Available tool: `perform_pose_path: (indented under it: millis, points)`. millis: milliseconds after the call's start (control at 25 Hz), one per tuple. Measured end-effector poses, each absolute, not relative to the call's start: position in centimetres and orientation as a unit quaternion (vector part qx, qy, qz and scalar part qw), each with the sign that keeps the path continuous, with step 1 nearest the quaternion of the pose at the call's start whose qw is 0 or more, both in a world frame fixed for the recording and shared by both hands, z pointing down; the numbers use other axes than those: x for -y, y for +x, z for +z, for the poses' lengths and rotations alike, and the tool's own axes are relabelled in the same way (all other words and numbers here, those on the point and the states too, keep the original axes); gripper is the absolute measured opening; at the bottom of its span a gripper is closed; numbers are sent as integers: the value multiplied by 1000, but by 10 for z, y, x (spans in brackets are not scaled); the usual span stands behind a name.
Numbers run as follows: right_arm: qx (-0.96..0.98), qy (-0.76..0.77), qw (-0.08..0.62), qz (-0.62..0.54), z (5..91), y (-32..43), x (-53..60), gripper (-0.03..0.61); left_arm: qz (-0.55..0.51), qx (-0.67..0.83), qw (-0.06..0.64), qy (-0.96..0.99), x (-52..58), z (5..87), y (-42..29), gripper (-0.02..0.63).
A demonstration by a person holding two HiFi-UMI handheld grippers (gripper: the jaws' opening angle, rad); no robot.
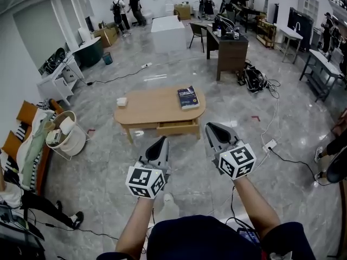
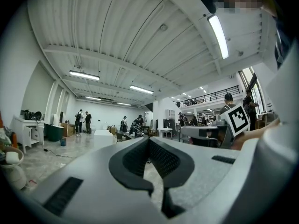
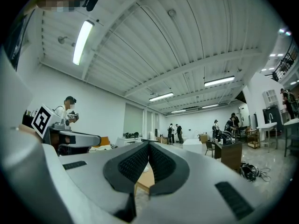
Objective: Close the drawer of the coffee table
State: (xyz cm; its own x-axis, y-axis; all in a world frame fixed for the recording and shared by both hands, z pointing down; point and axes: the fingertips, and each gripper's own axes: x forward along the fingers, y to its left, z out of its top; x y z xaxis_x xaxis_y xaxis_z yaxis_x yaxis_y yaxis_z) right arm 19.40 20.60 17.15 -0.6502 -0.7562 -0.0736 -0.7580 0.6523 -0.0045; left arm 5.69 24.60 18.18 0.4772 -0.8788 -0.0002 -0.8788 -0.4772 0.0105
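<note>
Left tool (image 1: 162,140) and right tool (image 1: 208,126): jaws pressed together, empty, above floor, apart from coffee-table surface (image 1: 152,111). Drawer (image 1: 177,128) juts open from near side. Blue book (image 1: 188,97), small white object (image 1: 122,102) on top; white basket (image 1: 75,141) at left.

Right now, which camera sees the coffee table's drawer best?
The head view. It looks down on the drawer, pulled partly out under the coffee table. The right gripper view shows only a sliver of tan wood, too little to tell the drawer; the left gripper view shows none of it.
</note>
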Motion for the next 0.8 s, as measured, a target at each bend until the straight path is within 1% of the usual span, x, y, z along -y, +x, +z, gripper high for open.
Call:
perform_pose_path:
  millis: [480,800]
  points:
    - [-910,-414,36,7,178,190,-194,18,1,513,11,858,-233,190,54,0]
    - [-909,-417,31,4,183,188,-170,18,2,515,13,857,-206,195,49,0]
